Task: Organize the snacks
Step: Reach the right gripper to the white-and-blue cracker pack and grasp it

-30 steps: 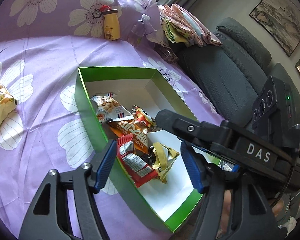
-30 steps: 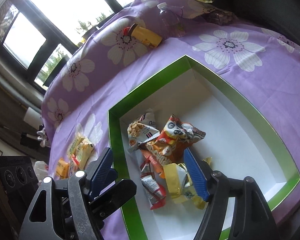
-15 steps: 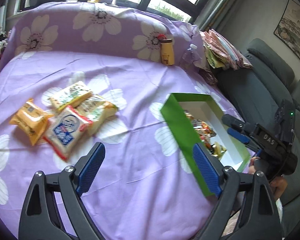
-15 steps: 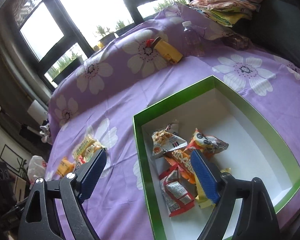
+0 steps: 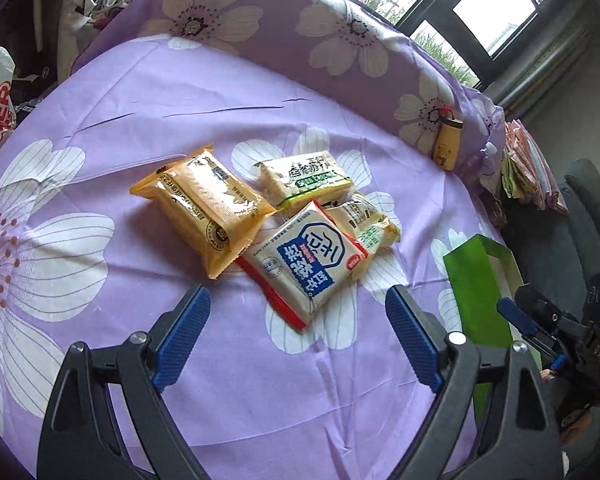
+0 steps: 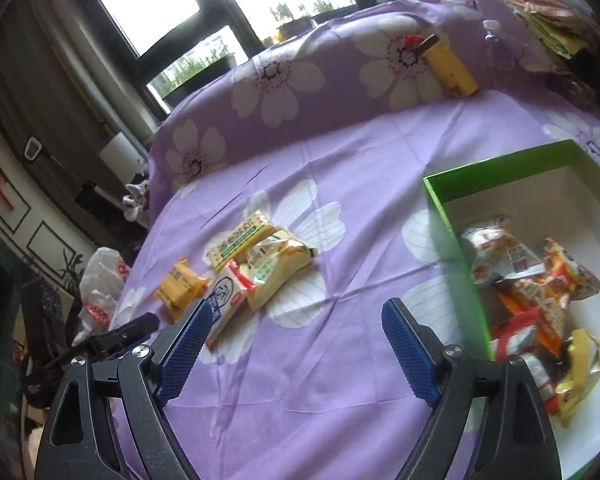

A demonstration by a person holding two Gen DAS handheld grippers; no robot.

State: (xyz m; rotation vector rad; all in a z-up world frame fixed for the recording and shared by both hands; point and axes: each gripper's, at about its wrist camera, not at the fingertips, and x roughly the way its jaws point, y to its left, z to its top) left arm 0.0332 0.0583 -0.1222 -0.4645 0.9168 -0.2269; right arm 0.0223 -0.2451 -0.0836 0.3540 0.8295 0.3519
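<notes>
The left hand-held gripper (image 5: 298, 330) hangs released above the purple flowered bedsheet (image 5: 180, 92), its jaws having just spread wide with nothing between them. Just beyond its blue pads lies a white packet with a blue emblem and red edge (image 5: 304, 262), overlapping an orange packet (image 5: 206, 208) and two pale yellow-green ones (image 5: 304, 176). The right hand-held gripper (image 6: 296, 344), likewise released and empty after widening, hovers over the sheet beside the green-walled box (image 6: 456, 248), where crumpled orange, red and yellow snack bags (image 6: 536, 292) are heaped.
</notes>
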